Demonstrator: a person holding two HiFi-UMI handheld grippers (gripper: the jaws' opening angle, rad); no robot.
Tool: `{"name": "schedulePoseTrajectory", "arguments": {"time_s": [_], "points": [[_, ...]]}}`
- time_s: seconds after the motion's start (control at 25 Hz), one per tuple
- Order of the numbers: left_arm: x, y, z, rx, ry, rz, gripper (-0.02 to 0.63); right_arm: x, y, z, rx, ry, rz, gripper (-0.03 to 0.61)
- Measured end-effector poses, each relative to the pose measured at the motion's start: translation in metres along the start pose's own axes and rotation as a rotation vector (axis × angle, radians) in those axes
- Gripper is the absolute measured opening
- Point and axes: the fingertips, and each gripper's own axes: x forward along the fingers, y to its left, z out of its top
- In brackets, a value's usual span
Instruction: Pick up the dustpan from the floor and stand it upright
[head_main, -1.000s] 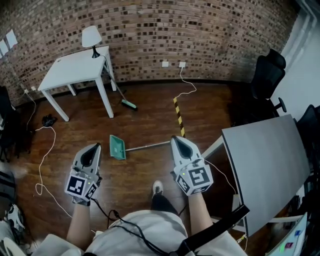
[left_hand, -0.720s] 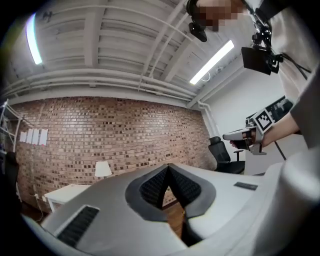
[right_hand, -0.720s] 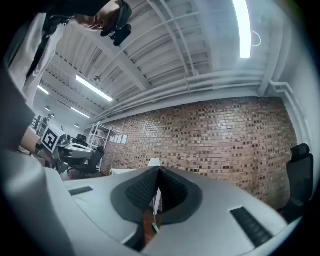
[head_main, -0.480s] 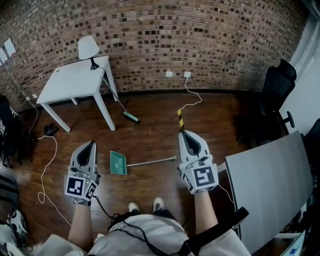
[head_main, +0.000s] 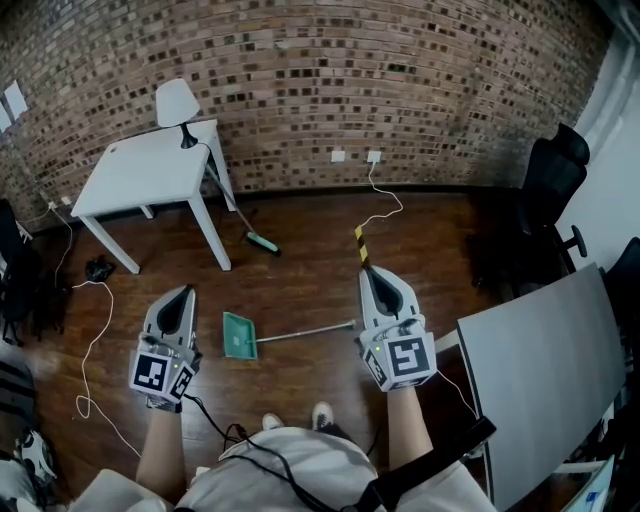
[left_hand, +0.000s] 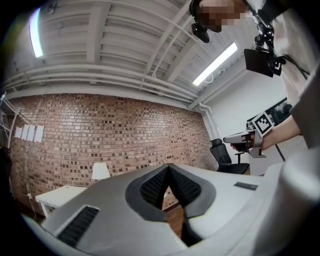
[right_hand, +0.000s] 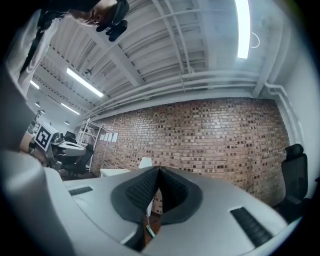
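A green dustpan (head_main: 238, 335) lies flat on the wood floor, its long grey handle (head_main: 305, 332) running to the right. My left gripper (head_main: 183, 297) hangs left of the pan, shut and empty. My right gripper (head_main: 377, 279) is held above the handle's far end, also shut on nothing. Both point toward the brick wall. In the left gripper view the pads (left_hand: 156, 186) meet at the tips and the right gripper (left_hand: 245, 140) shows at the right. In the right gripper view the pads (right_hand: 143, 188) are together too.
A white table (head_main: 150, 165) with a lamp (head_main: 176, 103) stands at the back left, a green broom (head_main: 262, 243) leaning by its leg. Cables (head_main: 90, 340) trail on the left floor. A grey table (head_main: 545, 360) and black chairs (head_main: 555, 190) fill the right. Yellow-black tape (head_main: 360, 244) marks the floor.
The view has drawn back a little from the wall; the dustpan sits lower in the picture and nearer my feet. Both grippers stay shut and keep their places beside it.
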Motion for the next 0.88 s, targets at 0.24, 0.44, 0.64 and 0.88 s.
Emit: {"name": "schedulePoseTrajectory", "arguments": {"time_s": [0.24,0.44,0.64,0.88], "points": [[0.003,0.001,-0.019,-0.041,0.047,-0.084,0.009,-0.001,0.009,-0.008,0.033,0.014,-0.013,0.023],[0.007,0.018,-0.037,-0.054,0.091,-0.105,0.034,0.002,0.021,-0.027,0.042,0.088,-0.018,0.023],[0.025,0.007,-0.064,-0.065,0.137,-0.225,0.048,0.001,0.026,-0.042,0.017,0.152,-0.022,0.068],[0.068,-0.036,-0.094,-0.040,0.173,-0.364,0.062,-0.006,0.002,-0.088,0.054,0.239,-0.022,0.103]]}}
